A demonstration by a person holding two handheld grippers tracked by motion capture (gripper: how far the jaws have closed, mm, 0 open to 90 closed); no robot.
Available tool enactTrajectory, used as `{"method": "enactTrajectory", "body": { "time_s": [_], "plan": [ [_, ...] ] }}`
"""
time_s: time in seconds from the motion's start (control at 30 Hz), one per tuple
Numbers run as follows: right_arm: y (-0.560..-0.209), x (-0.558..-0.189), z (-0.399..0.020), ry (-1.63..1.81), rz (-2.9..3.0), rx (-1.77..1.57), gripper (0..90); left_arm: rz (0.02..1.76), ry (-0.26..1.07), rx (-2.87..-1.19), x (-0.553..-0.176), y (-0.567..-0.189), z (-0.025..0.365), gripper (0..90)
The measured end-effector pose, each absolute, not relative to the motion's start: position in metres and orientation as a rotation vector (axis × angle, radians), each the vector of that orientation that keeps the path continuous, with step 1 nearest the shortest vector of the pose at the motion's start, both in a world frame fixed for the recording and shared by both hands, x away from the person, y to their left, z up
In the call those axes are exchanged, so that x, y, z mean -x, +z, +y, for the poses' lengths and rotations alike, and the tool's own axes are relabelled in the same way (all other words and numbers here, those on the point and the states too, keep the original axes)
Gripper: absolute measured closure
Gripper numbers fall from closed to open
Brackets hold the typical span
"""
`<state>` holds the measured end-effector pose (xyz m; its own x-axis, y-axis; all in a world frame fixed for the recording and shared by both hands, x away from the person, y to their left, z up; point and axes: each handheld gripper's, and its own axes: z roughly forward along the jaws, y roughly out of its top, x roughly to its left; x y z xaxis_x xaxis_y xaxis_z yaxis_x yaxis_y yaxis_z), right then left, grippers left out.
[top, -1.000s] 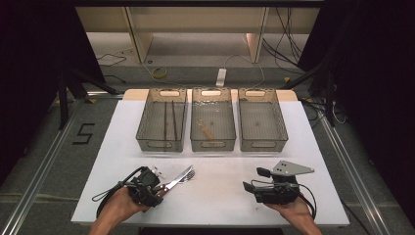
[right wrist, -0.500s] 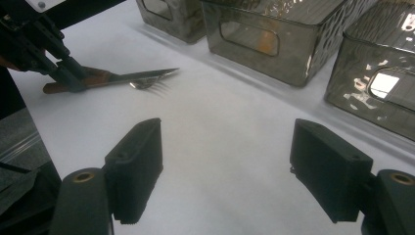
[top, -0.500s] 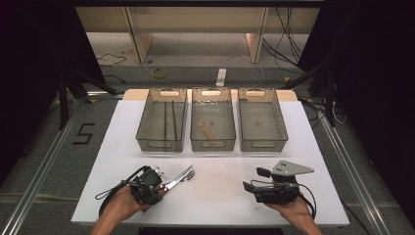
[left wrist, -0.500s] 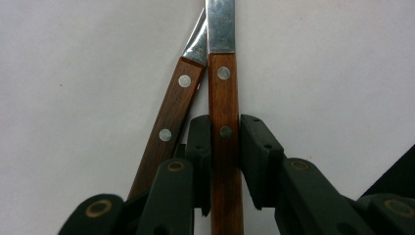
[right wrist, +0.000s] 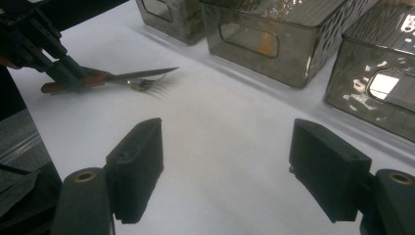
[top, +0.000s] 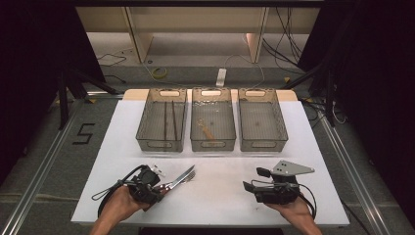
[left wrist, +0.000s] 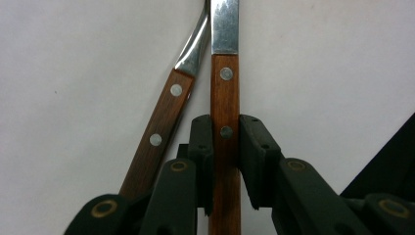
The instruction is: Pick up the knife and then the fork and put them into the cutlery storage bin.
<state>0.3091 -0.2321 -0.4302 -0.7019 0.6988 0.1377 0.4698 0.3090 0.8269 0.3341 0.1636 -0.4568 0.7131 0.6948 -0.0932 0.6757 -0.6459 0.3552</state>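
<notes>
1. Since the earlier high view almost nothing has shifted: your hands sit where they were, and only the left tool's jaws have just been closing, with a handle between them.

2. High view: your left tool rests low at the near-left of the white counter, pointed up and to the right at the wooden-handled steel table knife and the wooden-handled steel fork, which lie close together just ahead of it. Approaching along the handles lets you take the wood rather than the blade. Your right tool waits near the counter's near-right, well apart from the cutlery. Three smoky clear plastic bins stand in a row beyond; the left one holds dark chopsticks, which suggests sorting by type.

3. Left gripper view: the pads press on both sides of the knife handle, near its lower rivet, so you have it gripped. The fork handle leans just beside the left jaw, outside the grip, so lifting should bring only the knife.

4. Right gripper view: your right tool stands wide open and holds nothing, hovering over bare counter. Farther off, the left tool clamps the knife, fork tines just beside the blade.
</notes>
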Motion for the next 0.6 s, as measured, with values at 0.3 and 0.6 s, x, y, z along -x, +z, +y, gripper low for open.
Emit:
{"method": "enactTrajectory", "body": {
  "time_s": [0.3, 0.6],
  "plan": [
    [-0.43, -0.308, -0.227, 1.371, 2.333, -1.072, 29.5, 1.004, 0.07, -2.396, -0.329, -0.436, 0.162, 76.1],
    [-0.428, -0.31, -0.212, 1.437, 2.325, -1.135, 30.3, 0.95, 0.09, -2.278, -0.331, -0.427, 0.145, 76.0]
  ]
}}
